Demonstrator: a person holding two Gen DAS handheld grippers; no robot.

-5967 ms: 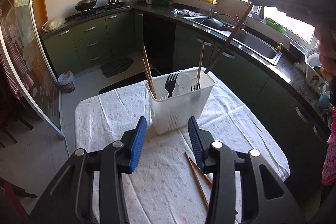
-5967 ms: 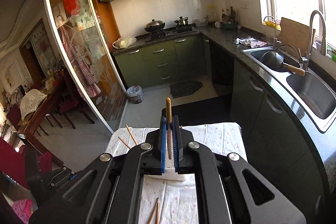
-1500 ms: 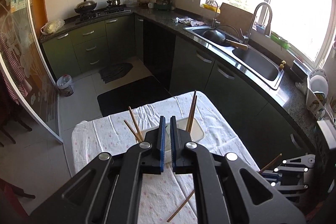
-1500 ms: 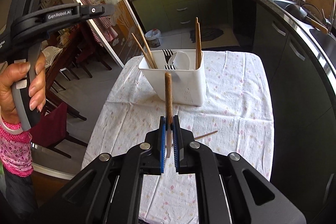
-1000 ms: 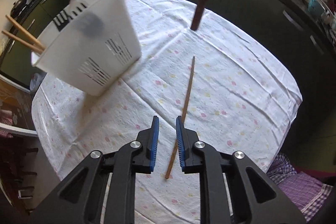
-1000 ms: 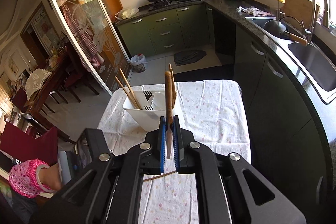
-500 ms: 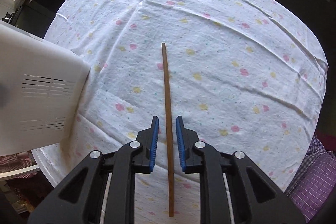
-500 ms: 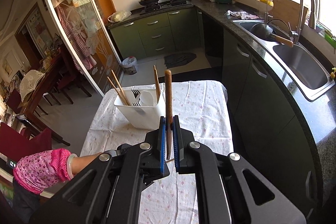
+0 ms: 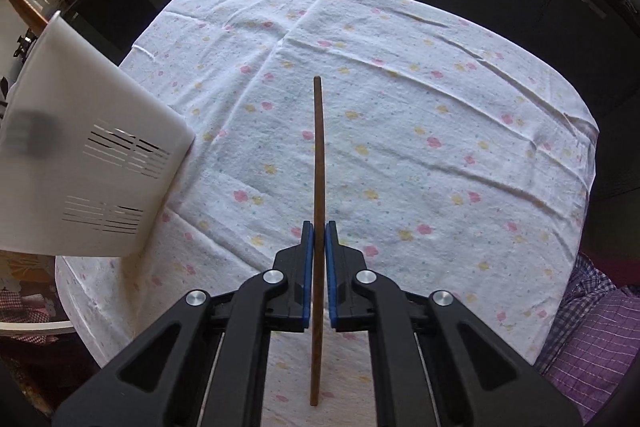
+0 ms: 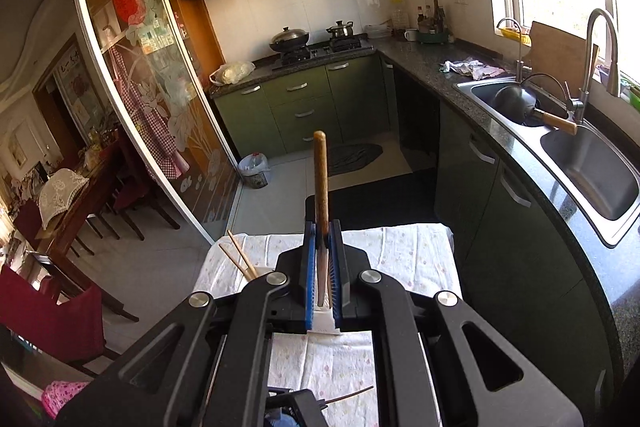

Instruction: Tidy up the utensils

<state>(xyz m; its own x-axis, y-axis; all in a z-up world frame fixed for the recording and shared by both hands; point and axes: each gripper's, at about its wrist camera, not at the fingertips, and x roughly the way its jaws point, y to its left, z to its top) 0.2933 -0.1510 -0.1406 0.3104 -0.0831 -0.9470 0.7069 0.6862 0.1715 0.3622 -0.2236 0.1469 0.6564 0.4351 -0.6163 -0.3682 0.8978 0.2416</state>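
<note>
Our left claw (image 9: pixel 319 227) points down at the desk (image 9: pixel 440 115), which has a white cloth with little flowers. Its blue pads are closing on a long brown chopstick (image 9: pixel 318 163) that lies flat on the cloth and runs between them. A white utensil holder (image 9: pixel 84 163) stands on the desk to the left of the chopstick, apart from it. Our right claw (image 10: pixel 322 227) is up higher and is shut tight on a wooden stick (image 10: pixel 320 179) that pokes up past its tips. Two more chopsticks (image 10: pixel 240 255) stick up behind that claw, over the desk
</note>
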